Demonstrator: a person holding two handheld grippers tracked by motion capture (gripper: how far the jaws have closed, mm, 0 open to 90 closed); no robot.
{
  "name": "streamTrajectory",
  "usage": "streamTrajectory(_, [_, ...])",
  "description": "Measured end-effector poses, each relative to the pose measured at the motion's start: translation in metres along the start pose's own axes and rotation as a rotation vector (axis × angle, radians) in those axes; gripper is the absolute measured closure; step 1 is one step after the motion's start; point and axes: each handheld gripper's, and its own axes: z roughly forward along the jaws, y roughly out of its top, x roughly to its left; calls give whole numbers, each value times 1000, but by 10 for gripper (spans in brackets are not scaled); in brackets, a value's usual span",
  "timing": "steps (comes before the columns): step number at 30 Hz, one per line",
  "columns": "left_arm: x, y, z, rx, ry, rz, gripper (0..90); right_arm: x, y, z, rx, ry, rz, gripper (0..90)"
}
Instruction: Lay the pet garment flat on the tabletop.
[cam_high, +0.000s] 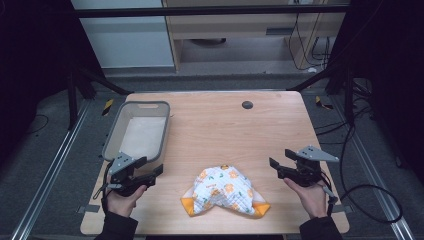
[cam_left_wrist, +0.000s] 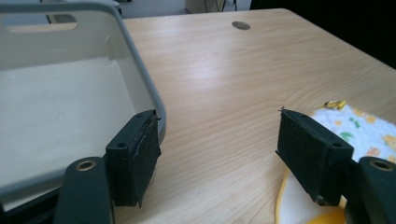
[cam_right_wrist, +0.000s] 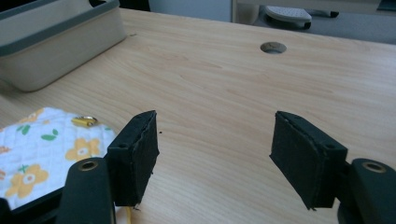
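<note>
High view: fixed above the near edge, looking forward and down on the whole light wooden bench (cam_high: 220, 125). Left tool view: low, close to the benchtop, facing the grey plastic bin (cam_left_wrist: 56, 93). Right tool view: equally low, angled across. All three share the round dark cable hole (cam_right_wrist: 273, 47) and the white floral quilted cloth (cam_high: 224, 191).

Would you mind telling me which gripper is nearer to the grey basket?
Left. The left gripper sits just off the grey basket, at its near corner; the right gripper is across the table, beyond the floral cloth.
</note>
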Motion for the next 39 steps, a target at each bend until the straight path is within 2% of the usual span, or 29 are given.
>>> streamTrajectory(6, [-12, 11, 10, -9, -18, 12, 294, 9, 12, 6, -7, 21, -17, 339])
streamTrajectory(8, [-20, 15, 18, 1, -28, 24, 296, 14, 14, 11, -3, 44, -22, 354])
streamTrajectory(10, [-22, 15, 20, 3, -33, 22, 296, 16, 14, 12, -1, 51, -22, 358])
streamTrajectory(11, [-24, 16, 23, 8, -37, 20, 298, 19, 12, 16, 3, 71, -25, 368])
streamTrajectory(15, [-30, 13, 31, 18, -49, 19, 303, 22, 7, 20, 28, 86, -32, 374])
streamTrajectory(16, [-32, 10, 37, 40, -55, 26, 303, 23, 4, 20, 34, 87, -37, 378])
streamTrajectory(24, [-41, 1, 53, 88, -74, 36, 309, 26, -3, 25, 59, 100, -42, 395])
streamTrajectory(32, [-53, -4, 69, 133, -103, 46, 344, 38, -12, 40, 113, 141, -59, 412])
streamTrajectory(39, [-64, -11, 86, 178, -131, 62, 340, 48, -18, 51, 146, 204, -49, 422])
